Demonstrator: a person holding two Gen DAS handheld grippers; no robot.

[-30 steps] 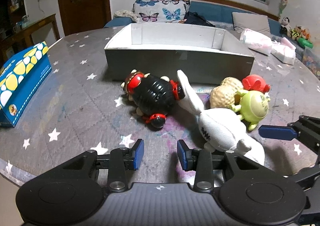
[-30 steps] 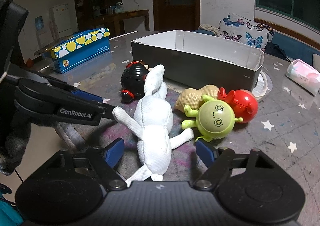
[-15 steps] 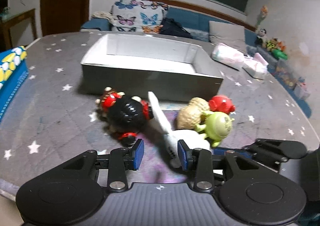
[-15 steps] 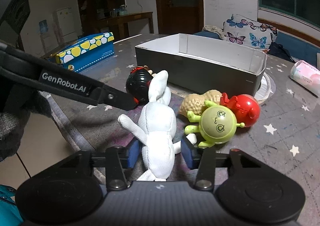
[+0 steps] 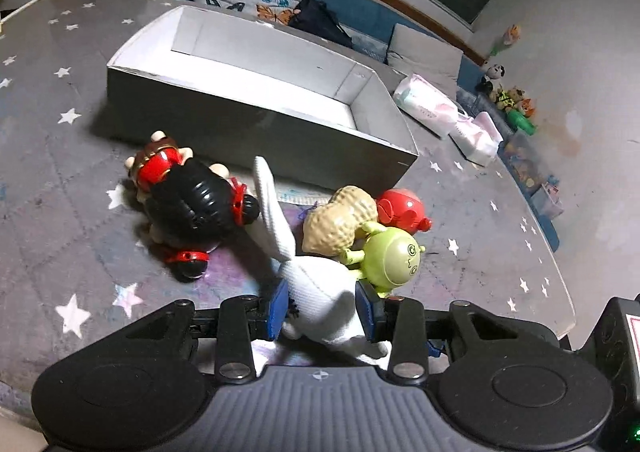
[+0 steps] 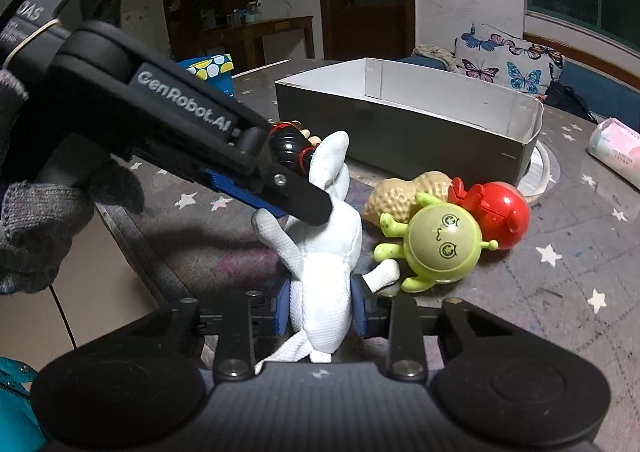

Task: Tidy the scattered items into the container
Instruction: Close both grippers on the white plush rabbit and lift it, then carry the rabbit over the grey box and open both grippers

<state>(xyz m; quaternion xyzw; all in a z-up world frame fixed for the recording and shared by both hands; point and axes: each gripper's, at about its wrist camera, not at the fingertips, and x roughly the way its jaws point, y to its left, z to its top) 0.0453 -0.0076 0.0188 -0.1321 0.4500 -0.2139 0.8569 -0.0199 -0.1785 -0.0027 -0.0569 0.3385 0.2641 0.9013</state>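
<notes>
1. While the white plush rabbit (image 6: 324, 252) lies on the star-printed surface (image 5: 60, 172) in front of the grey box (image 5: 256, 124), the right gripper (image 6: 320, 310), whose jaws have just been closing, pinches its lower body.
2. The left gripper (image 5: 322, 306) has been widening; its pads flank the same rabbit, apparently without squeezing.
3. Soft and light, the rabbit will likely sag; the stuffed torso is the safest hold, not a floppy ear.
</notes>
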